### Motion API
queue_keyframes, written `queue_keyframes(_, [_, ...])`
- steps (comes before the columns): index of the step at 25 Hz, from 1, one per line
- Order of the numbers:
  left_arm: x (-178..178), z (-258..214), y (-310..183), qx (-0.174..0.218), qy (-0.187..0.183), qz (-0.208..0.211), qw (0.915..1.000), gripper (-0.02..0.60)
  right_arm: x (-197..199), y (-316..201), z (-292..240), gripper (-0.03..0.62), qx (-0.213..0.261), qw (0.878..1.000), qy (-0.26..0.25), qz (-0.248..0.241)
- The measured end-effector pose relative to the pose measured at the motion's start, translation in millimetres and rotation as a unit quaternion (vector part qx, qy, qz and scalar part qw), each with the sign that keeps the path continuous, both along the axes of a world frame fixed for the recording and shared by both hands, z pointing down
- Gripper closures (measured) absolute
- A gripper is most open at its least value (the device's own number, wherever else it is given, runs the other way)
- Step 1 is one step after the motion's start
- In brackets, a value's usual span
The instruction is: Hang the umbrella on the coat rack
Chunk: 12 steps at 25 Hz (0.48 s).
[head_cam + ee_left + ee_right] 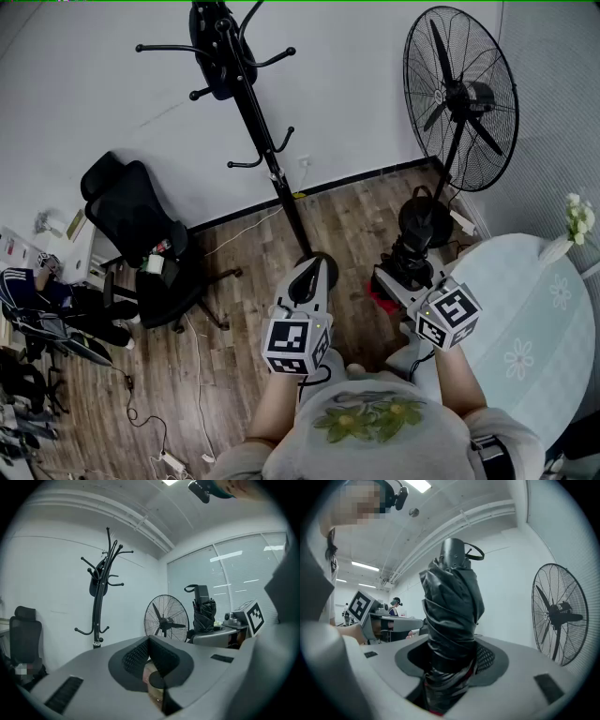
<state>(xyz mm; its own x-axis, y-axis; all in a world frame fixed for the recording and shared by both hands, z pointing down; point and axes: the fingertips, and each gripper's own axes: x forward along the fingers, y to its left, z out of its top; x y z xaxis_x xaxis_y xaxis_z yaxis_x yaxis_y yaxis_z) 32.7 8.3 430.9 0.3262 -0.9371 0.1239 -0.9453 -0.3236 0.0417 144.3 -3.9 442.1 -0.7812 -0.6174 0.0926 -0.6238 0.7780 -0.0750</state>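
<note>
Near the coat rack (pixel 260 127), the level right gripper (pixel 450 663) clamps a folded black umbrella (pixel 452 606) upright; jaws of the left gripper (pixel 152 654) appear pressed together, empty.

From the head view, the coat rack (pixel 265 155) is cut off at the top by the upper edge, and its base is partly hidden behind the left gripper (pixel 309 279). The dark item (pixel 216 61) hung on it cannot be identified. The umbrella (pixel 452 616) has its lower end buried between the jaws of the right gripper (pixel 449 672). The round table (pixel 534 319) runs off the right edge.
</note>
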Motion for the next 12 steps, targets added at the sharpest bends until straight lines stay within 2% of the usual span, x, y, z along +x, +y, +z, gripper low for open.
queue_keyframes(12, [-23, 0, -46, -0.002, 0.000, 0.000, 1.0000, 0.574, -37, -51, -4, 0.375, 0.015, 1.000, 0.012, -0.013])
